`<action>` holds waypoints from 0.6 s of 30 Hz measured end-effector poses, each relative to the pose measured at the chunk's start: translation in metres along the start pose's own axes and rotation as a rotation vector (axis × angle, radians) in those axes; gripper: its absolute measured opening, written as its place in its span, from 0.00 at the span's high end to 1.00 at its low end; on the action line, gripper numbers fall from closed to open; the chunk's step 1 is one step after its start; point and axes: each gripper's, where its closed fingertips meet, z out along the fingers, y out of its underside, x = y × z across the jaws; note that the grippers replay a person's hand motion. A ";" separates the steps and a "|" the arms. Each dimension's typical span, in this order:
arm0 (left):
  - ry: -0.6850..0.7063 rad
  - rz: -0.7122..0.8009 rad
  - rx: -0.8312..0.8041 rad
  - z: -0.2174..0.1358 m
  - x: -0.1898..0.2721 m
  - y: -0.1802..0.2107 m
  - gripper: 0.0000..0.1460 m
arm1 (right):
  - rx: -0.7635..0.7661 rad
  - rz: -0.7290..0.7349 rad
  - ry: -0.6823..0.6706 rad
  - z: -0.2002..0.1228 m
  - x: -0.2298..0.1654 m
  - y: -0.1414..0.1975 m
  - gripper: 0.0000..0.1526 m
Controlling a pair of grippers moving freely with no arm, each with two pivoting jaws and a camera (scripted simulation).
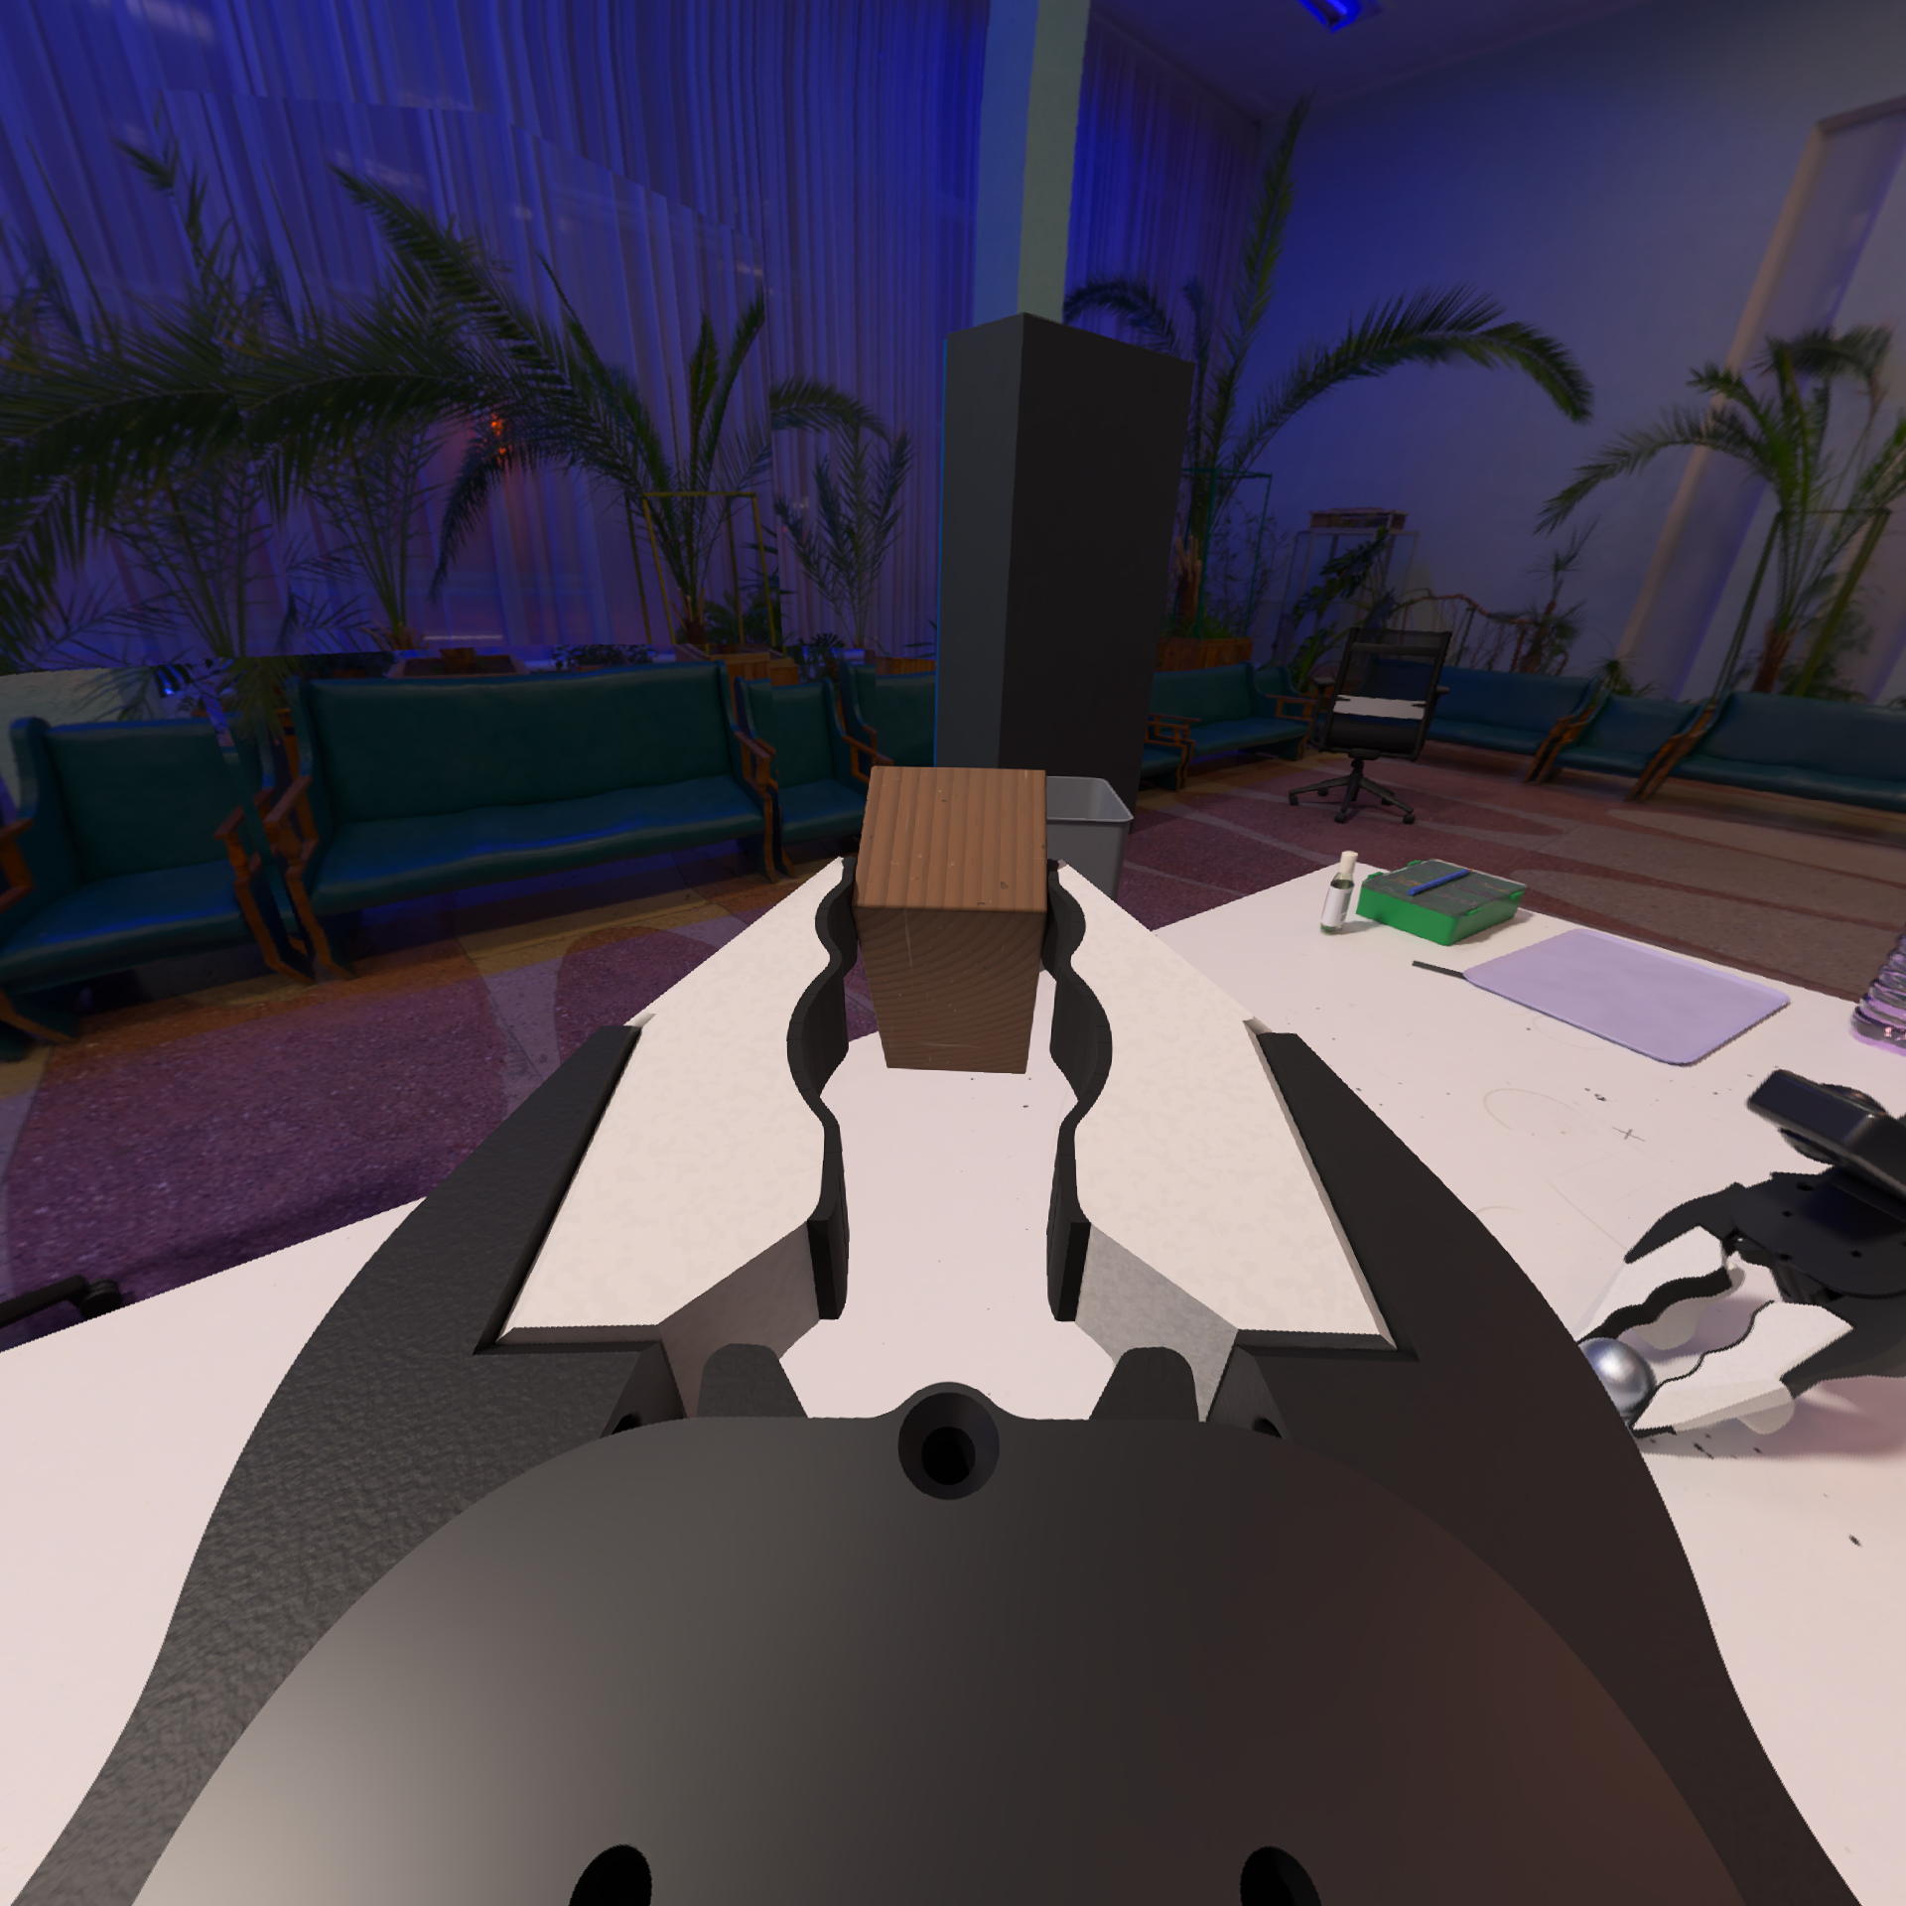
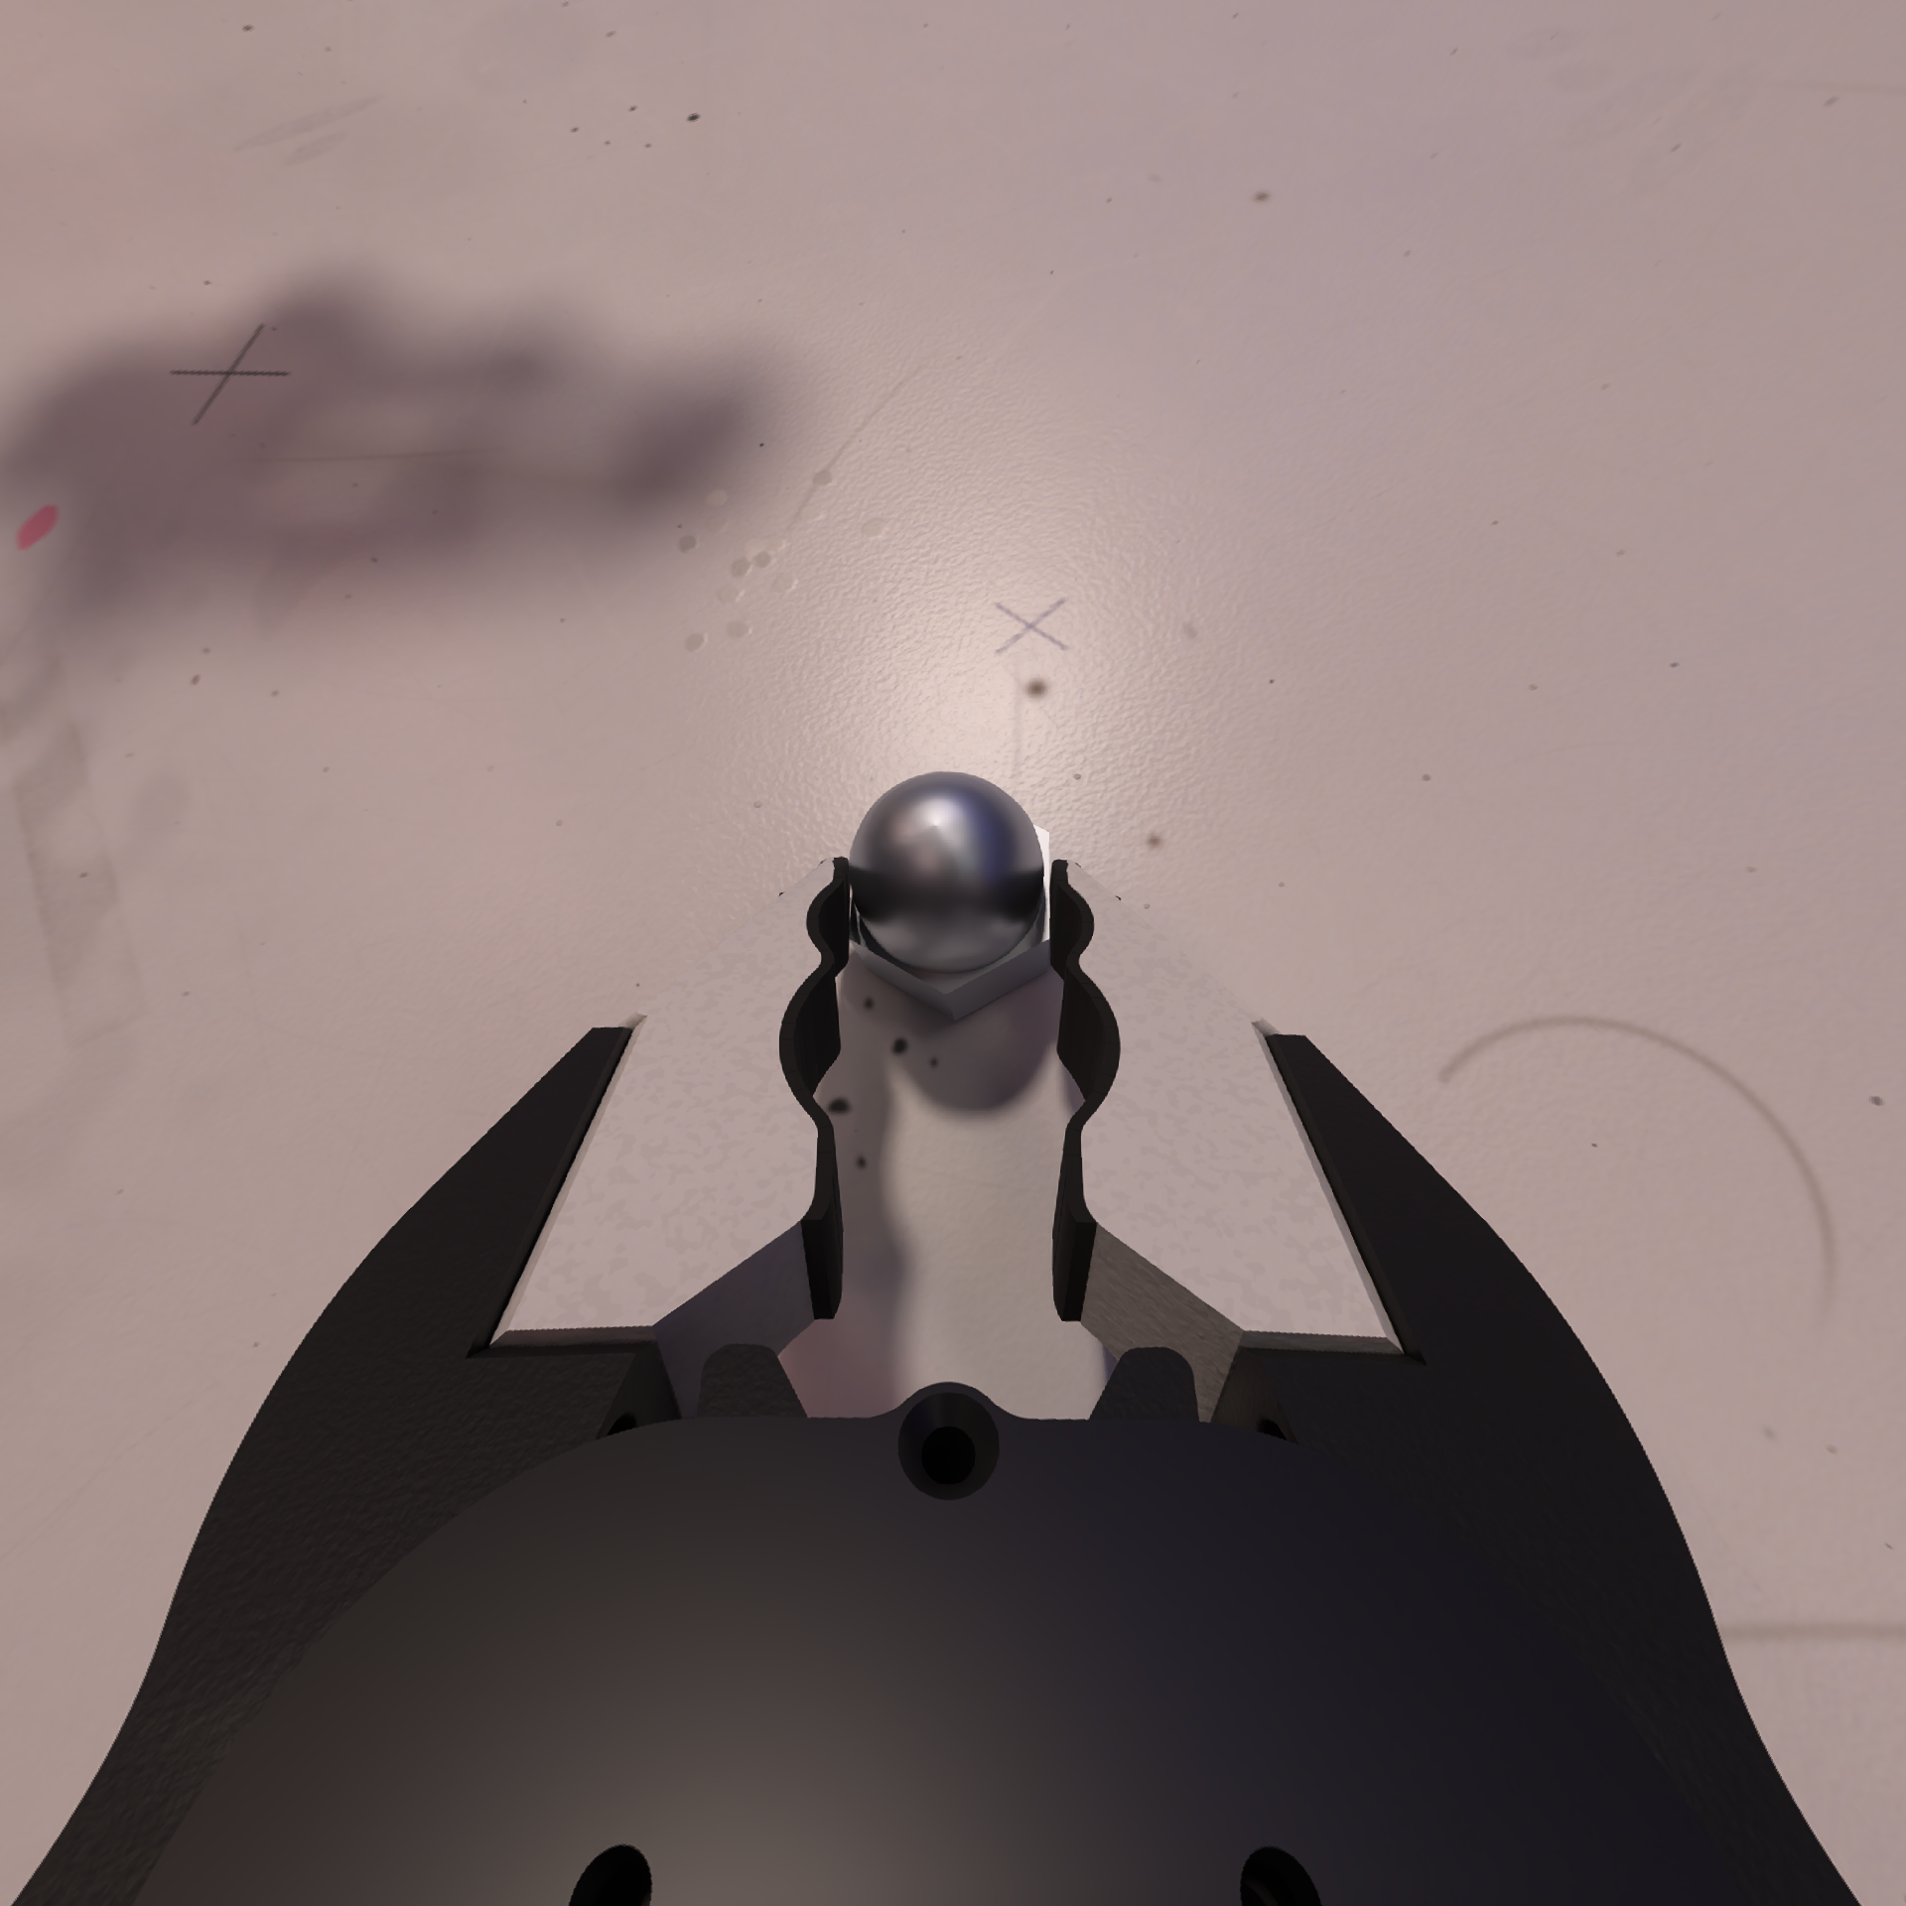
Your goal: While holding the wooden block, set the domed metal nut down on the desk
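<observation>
My left gripper (image 1: pixel 951 897) is shut on the wooden block (image 1: pixel 954 928), a brown upright block held at the fingertips above the white desk (image 1: pixel 928 1186). My right gripper (image 2: pixel 947 897) is shut on the domed metal nut (image 2: pixel 947 897), shiny with a hexagonal base, and points down at the desk (image 2: pixel 1341 516). A soft shadow lies under the nut. In the left wrist view the right gripper (image 1: pixel 1640 1382) shows at the far right, low over the desk, with the nut (image 1: pixel 1617 1377) at its tips.
At the back right of the desk stand a small bottle (image 1: pixel 1339 893), a green tray (image 1: pixel 1439 899), a lilac mat (image 1: pixel 1624 992) and a clear bottle (image 1: pixel 1882 995). A grey bin (image 1: pixel 1088 830), a dark pillar (image 1: pixel 1062 557) and an office chair (image 1: pixel 1367 722) stand beyond the desk.
</observation>
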 end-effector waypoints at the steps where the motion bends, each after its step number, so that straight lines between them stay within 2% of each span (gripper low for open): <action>1: 0.005 -0.001 0.004 0.000 0.001 -0.001 0.76 | -0.007 0.009 -0.017 0.001 -0.001 0.001 0.75; 8: 0.009 -0.018 0.058 -0.005 0.002 -0.011 0.76 | -0.012 0.009 -0.044 0.001 -0.003 0.001 0.75; 18: 0.012 -0.005 0.022 0.001 0.005 -0.006 0.76 | -0.015 0.026 -0.069 0.001 -0.003 0.001 0.75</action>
